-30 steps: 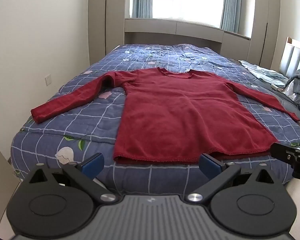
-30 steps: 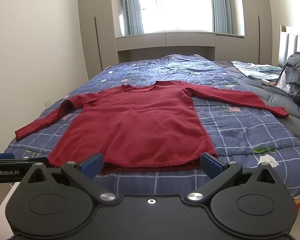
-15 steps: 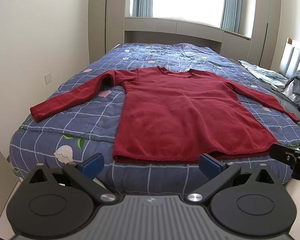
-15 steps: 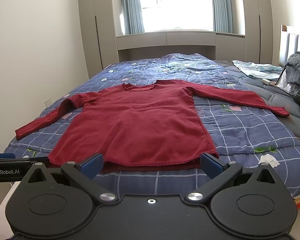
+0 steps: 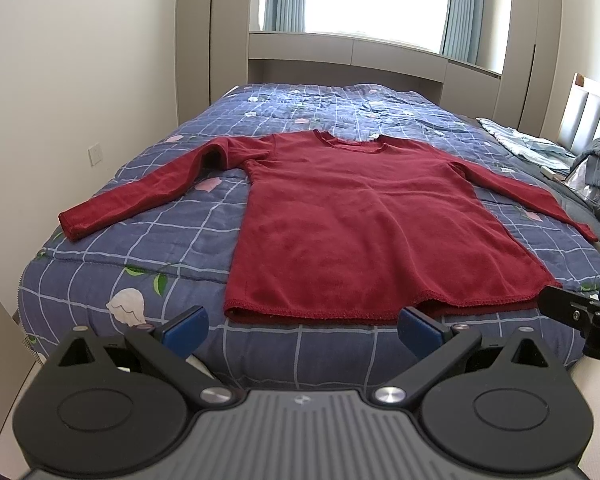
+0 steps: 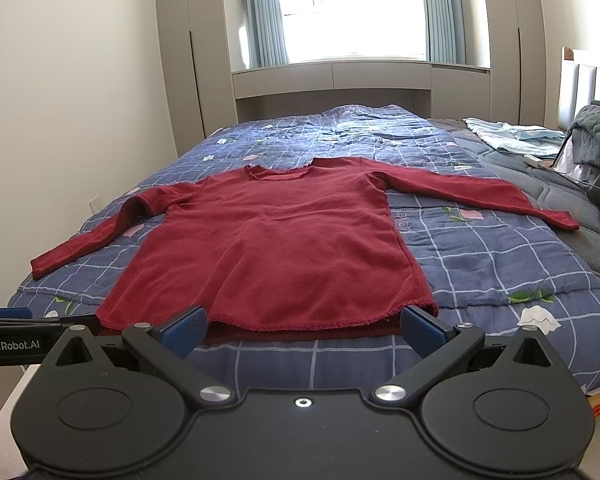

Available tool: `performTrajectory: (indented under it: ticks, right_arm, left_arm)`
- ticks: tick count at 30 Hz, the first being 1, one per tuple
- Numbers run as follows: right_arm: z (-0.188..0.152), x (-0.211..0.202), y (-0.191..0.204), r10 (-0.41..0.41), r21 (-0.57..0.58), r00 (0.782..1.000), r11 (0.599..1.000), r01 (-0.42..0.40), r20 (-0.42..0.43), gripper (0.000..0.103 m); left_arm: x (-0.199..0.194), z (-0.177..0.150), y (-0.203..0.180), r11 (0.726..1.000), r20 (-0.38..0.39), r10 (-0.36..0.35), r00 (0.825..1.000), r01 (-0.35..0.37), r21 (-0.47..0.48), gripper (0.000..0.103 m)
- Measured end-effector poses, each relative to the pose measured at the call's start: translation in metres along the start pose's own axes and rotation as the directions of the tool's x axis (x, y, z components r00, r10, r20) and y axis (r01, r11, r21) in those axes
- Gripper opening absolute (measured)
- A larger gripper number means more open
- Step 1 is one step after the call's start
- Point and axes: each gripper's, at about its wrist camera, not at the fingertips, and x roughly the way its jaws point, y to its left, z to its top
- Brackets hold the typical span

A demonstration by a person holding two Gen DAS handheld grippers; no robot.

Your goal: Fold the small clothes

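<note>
Both grippers, left (image 5: 303, 326) and right (image 6: 303, 327), hover with jaws wide apart, the shirt (image 5: 364, 224) flat on the bed (image 5: 148, 248) just beyond their tips.

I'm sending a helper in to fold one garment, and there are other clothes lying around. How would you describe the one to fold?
Find the bed with the blue checked quilt below the window. Near its foot, the red long-sleeved top lies flat, both sleeves spread wide, its hem toward the near edge. Unlike the pale blue clothes and grey padded bedding bunched by the headboard, it is the only red, spread-out piece.
</note>
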Motion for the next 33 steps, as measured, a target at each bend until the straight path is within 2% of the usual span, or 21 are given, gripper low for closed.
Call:
performTrajectory:
  ticks: [33]
  right_arm:
    - [0.000, 0.016, -0.004, 0.009, 0.019, 0.999, 1.000, -0.008, -0.051, 0.103]
  left_arm:
    - [0.014, 0.004, 0.000, 1.000, -0.060, 0.002, 0.998, -0.001, 0.000, 0.103]
